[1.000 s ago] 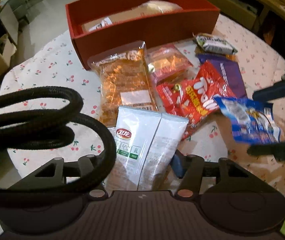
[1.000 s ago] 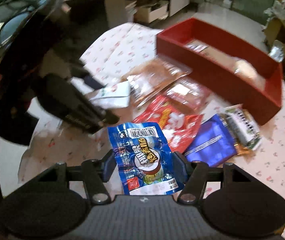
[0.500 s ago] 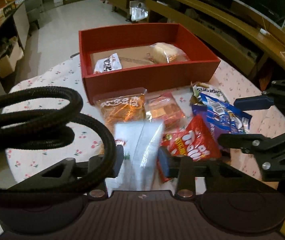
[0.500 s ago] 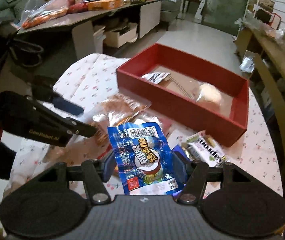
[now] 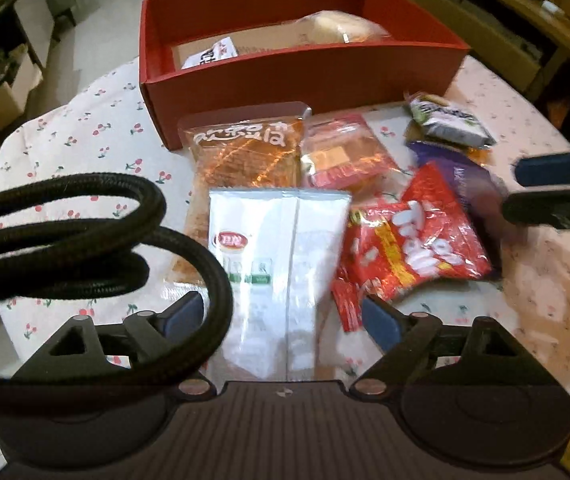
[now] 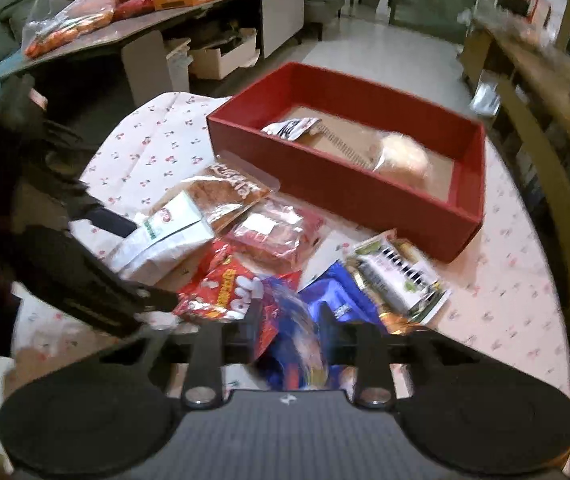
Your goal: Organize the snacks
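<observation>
- Left gripper (image 5: 283, 314): jaws spread wide around the flat white foil snack packet with a red oval logo (image 5: 277, 264), blue pads standing clear of its edges, so nothing is being squeezed; packet is lying on the pile, overlapping the clear orange bag of biscuits (image 5: 245, 156). Judgement: close squarely on both long edges before lifting
- Right gripper (image 6: 289, 320): jaws are clamping the blurred blue-and-red crinkly snack packet (image 6: 289, 340), held above the red foil bag with white lettering (image 6: 221, 292). Judgement: carry it high over the near wall of the open red cardboard box (image 6: 325, 184) before releasing
- Surface: white tablecloth printed with small red cherries (image 5: 85, 136), box sitting at its far side, loose packets lying in front
- Room: grey side table piled with groceries (image 6: 133, 32) at left, wooden furniture at right
</observation>
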Available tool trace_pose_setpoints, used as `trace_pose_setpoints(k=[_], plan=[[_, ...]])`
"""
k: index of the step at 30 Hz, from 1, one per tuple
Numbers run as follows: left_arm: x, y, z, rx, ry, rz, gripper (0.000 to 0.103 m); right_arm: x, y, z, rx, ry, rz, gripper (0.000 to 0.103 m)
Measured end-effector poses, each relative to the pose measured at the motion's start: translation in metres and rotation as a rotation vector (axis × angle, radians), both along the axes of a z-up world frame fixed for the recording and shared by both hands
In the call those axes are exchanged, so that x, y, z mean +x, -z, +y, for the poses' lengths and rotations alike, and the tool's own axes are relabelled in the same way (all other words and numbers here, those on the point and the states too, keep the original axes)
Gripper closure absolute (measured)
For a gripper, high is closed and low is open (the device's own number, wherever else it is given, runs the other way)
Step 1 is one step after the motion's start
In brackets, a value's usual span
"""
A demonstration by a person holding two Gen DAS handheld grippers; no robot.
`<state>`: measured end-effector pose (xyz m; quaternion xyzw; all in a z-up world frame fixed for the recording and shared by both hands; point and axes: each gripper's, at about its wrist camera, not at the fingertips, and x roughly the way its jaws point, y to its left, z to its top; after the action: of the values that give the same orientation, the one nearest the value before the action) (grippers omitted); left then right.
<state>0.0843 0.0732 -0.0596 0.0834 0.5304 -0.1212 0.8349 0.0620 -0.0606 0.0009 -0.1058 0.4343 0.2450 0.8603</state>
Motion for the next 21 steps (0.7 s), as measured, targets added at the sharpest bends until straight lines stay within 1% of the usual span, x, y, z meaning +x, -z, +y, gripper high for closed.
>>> trace_pose_setpoints(k=[2, 3, 5, 7, 8, 9, 10, 11, 12, 13, 14, 16, 18, 21], plan=[[0.004, 0.005, -0.003, 0.025, 0.005, 0.006, 0.019, -0.002, 0.003, 0.003, -0.027, -0.005, -0.009, 0.046], [0.004, 0.006, -0.005, 0.026, 0.011, 0.015, 0.018, -0.001, 0.005, 0.004, -0.032, -0.013, 0.005, 0.046], [0.001, 0.005, -0.005, 0.018, 0.020, 0.024, 0.020, 0.000, 0.010, 0.000, -0.027, -0.022, 0.038, 0.046], [0.000, 0.005, -0.006, 0.024, 0.028, 0.027, 0.018, -0.003, 0.011, -0.013, -0.006, -0.024, 0.038, 0.044], [-0.001, 0.006, -0.005, 0.025, 0.029, 0.030, 0.018, -0.003, 0.012, -0.020, 0.005, -0.027, 0.062, 0.042], [-0.002, 0.005, -0.005, 0.027, 0.035, 0.027, 0.021, -0.003, 0.016, -0.027, 0.011, -0.020, 0.100, 0.032], [-0.003, 0.004, -0.005, 0.030, 0.043, 0.019, 0.027, -0.004, 0.019, -0.032, 0.004, -0.005, 0.129, 0.020], [-0.004, 0.003, -0.006, 0.031, 0.051, 0.015, 0.030, -0.006, 0.025, -0.034, -0.016, 0.009, 0.139, 0.017], [-0.004, 0.002, -0.008, 0.029, 0.057, 0.012, 0.037, -0.009, 0.029, -0.034, -0.039, 0.012, 0.140, 0.016], [-0.003, 0.001, -0.010, 0.027, 0.063, 0.012, 0.039, -0.010, 0.033, -0.033, -0.055, 0.011, 0.149, 0.014], [-0.004, 0.000, -0.011, 0.030, 0.065, 0.011, 0.040, -0.010, 0.036, -0.031, -0.060, 0.017, 0.165, 0.012], [-0.005, 0.000, -0.013, 0.030, 0.065, 0.012, 0.041, -0.009, 0.040, -0.030, -0.020, 0.029, 0.198, 0.008], [-0.003, 0.001, -0.012, 0.022, 0.054, 0.019, 0.040, -0.004, 0.043, -0.025, -0.013, 0.047, 0.205, 0.003], [-0.003, 0.002, -0.013, 0.015, 0.042, 0.022, 0.037, 0.003, 0.054, -0.011, -0.071, 0.048, 0.192, 0.003]])
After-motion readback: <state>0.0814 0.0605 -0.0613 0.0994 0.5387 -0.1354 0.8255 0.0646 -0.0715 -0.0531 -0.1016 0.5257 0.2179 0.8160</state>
